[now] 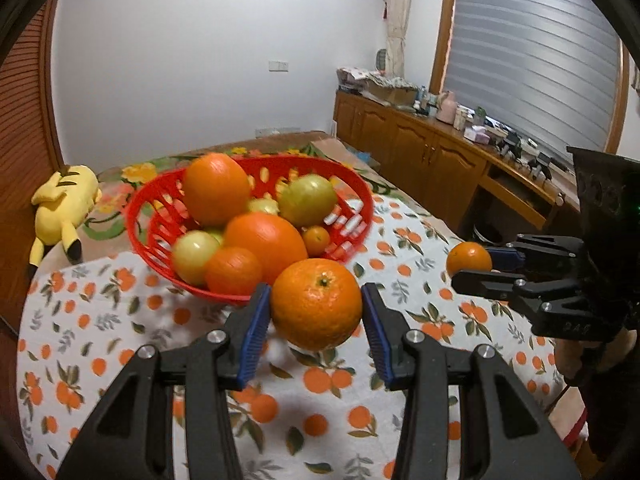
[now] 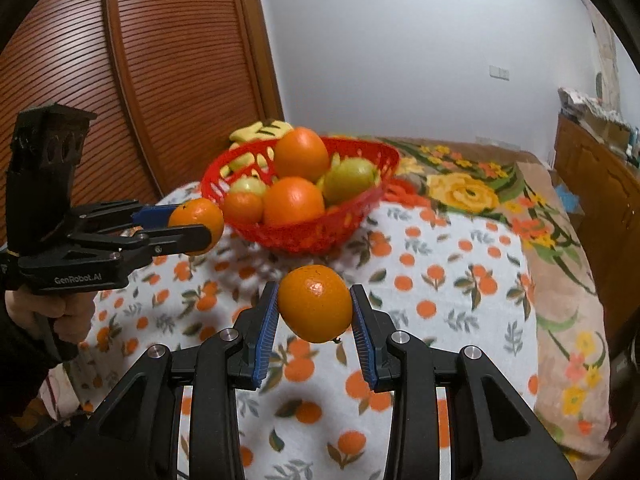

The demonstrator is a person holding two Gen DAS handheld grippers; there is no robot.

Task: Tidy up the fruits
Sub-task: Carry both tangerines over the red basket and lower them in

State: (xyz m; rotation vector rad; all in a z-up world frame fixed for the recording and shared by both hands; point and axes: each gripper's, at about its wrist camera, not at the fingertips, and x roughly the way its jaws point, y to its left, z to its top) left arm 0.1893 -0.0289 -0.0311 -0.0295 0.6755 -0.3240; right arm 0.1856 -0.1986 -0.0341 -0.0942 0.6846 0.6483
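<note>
Orange fruit fills both our grippers, left gripper [image 1: 316, 308] and right gripper [image 2: 315, 307] each clamped on an orange, lifted to drop into the red basket [image 1: 140, 216] ahead.

On the side of my left gripper [image 2: 200, 228], seen from the right wrist view, white lettering reads "GenRobot.AI". My right gripper [image 1: 476, 268] carries faint raised characters I cannot make out.
</note>
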